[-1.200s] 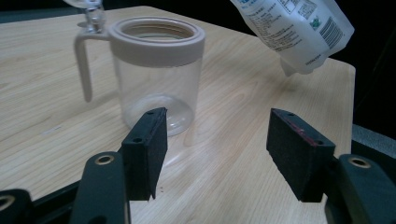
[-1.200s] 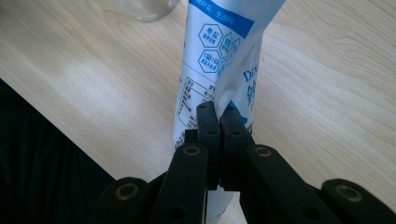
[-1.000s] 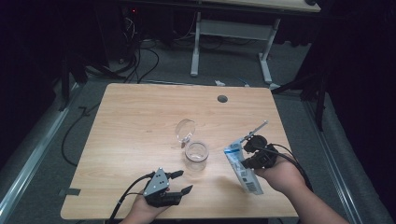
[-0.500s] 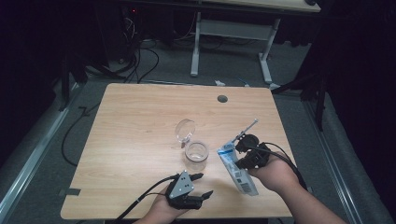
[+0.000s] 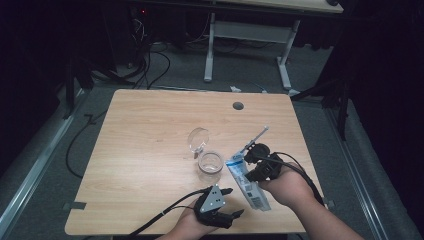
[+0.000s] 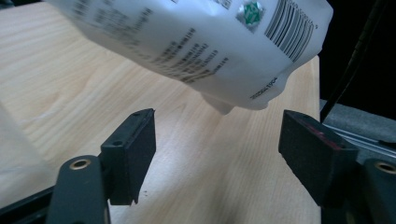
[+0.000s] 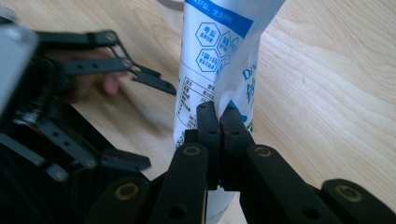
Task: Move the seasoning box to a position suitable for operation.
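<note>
While the right gripper (image 5: 250, 159) pinches the white printed pouch (image 5: 247, 182) right of centre in the high view, beside the glass jar (image 5: 210, 163), the left gripper (image 5: 231, 202), jaws just opened wide and empty, approaches its lower end, probably to steady it.

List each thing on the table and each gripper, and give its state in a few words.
Jar: upright, open.
Lid: off, tilted beside the jar.
Pouch: pinched by the right gripper, lifted at one end.
Left gripper: jaws just opened, nothing between them.
</note>
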`<action>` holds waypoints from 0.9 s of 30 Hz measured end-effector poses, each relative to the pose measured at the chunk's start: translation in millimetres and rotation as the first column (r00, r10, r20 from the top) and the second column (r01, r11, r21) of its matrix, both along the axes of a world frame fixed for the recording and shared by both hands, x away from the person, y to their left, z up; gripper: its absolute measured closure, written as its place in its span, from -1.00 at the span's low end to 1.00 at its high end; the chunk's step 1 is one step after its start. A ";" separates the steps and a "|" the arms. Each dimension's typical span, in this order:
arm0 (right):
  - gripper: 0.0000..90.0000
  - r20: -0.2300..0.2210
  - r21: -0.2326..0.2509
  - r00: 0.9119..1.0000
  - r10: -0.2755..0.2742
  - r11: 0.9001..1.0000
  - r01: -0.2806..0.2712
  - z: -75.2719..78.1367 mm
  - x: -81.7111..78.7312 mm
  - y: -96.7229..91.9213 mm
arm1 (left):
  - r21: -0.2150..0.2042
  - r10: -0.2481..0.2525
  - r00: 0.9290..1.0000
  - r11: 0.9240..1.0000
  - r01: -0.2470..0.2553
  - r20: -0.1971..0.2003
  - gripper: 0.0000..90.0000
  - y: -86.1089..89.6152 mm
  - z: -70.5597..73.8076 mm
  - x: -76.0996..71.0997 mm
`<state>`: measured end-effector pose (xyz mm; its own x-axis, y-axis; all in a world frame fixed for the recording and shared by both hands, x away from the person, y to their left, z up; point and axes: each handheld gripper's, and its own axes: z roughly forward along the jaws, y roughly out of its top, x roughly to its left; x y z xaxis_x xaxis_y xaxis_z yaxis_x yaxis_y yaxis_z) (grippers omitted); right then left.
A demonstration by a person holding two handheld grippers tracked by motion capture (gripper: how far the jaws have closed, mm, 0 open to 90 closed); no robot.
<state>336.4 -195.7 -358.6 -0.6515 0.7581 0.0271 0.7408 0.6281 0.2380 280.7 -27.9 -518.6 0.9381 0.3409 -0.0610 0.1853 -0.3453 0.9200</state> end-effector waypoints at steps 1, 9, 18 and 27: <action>0.99 0.000 0.000 1.000 0.000 1.000 0.000 0.0 0.0 0.0 | 0.000 0.000 1.000 1.000 0.000 0.000 -0.43 0.0 0.0 0.0; 0.99 -0.001 0.031 1.000 0.020 0.999 -0.020 6.2 -1.6 16.6 | 0.021 0.006 1.000 1.000 -0.006 -0.006 -0.52 -7.4 -8.3 2.6; 0.99 -0.008 0.052 0.999 0.048 0.998 -0.048 9.6 -1.0 31.7 | -0.010 0.035 0.999 0.999 -0.034 0.019 -0.47 -6.6 -5.1 1.0; 0.99 0.007 0.057 0.999 0.051 0.997 -0.051 15.3 -1.4 35.3 | -0.054 0.058 0.997 0.997 -0.055 0.042 -0.18 0.4 -1.0 -3.6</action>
<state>334.9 -160.4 -343.3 -0.6894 0.7214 0.0656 0.7070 0.6503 0.2781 277.0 -27.5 -519.6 0.9196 0.3908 -0.0397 0.1625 -0.2866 0.9442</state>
